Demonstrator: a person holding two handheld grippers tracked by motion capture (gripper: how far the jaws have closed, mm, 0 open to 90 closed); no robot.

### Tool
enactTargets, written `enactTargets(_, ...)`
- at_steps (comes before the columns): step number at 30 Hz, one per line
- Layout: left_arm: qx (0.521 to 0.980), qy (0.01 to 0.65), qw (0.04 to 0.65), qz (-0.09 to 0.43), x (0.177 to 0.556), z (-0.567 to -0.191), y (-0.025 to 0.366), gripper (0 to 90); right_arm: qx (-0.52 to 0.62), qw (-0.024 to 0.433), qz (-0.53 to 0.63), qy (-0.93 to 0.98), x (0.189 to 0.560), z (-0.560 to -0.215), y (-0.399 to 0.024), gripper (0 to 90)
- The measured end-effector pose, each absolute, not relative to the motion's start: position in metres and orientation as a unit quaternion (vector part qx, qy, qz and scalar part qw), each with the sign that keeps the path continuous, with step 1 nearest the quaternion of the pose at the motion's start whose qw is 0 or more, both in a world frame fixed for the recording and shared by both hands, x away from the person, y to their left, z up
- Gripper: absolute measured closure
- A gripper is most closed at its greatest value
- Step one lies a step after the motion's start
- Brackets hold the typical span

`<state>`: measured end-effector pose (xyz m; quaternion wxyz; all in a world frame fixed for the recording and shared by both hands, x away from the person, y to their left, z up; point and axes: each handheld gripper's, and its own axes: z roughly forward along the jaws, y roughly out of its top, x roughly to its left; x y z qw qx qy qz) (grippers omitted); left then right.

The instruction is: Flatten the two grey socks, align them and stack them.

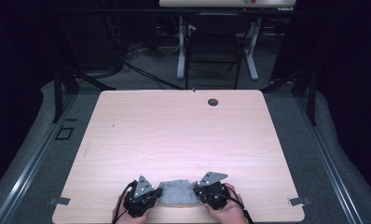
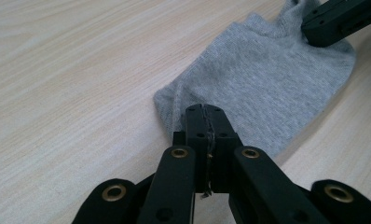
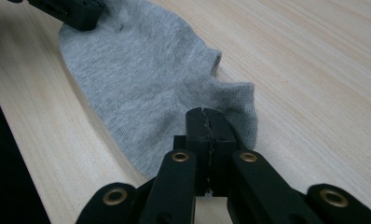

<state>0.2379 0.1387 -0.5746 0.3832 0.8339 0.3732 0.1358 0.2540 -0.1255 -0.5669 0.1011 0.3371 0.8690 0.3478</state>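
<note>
A dim room with black drapes surrounds a pale wooden table point(image 1: 183, 135), lit from above; grey carpet lies around it, and a dark chair point(image 1: 215, 49) stands behind it between the white legs of another desk point(image 1: 225, 2).

A grey sock point(image 1: 176, 192) lies flat on the table at its near edge, about the middle of that edge, between the two grippers. In the left gripper view the sock point(image 2: 267, 84) stretches away from the jaws towards the upper right, its knit smooth with a few folds at the far end. In the right gripper view the sock point(image 3: 141, 79) runs towards the upper left, with a ribbed edge on the side nearest the jaws.

The left gripper point(image 2: 207, 122) has its jaws pressed together on one end of the sock, the cloth pinched between them at its edge. The right gripper point(image 3: 207, 123) has its jaws likewise closed on the other end, nipping the sock at its edge. Each gripper also appears far off in the other's view, as a black block at the sock's opposite end.

In the high view the left gripper point(image 1: 156, 192) and right gripper point(image 1: 196, 190) sit at either end of the sock, each held in a hand at the table's near edge. A dark round hole point(image 1: 213, 101) marks the far side of the table, and small metal brackets point(image 1: 58, 201) sit at its near corners.
</note>
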Motion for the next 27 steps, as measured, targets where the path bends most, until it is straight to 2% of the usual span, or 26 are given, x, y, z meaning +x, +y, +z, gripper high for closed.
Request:
enactTargets(12,0.830,0.378,0.385,0.140,0.241,-0.577,0.138,88.6,0.343,0.095,0.345,0.869,0.258,-0.570,-0.126,90.0)
enactTargets(27,0.824,0.394,0.383,0.137,0.266,-0.579,0.137,89.3,0.353,0.093,0.345,0.865,0.281,-0.570,-0.122,90.0)
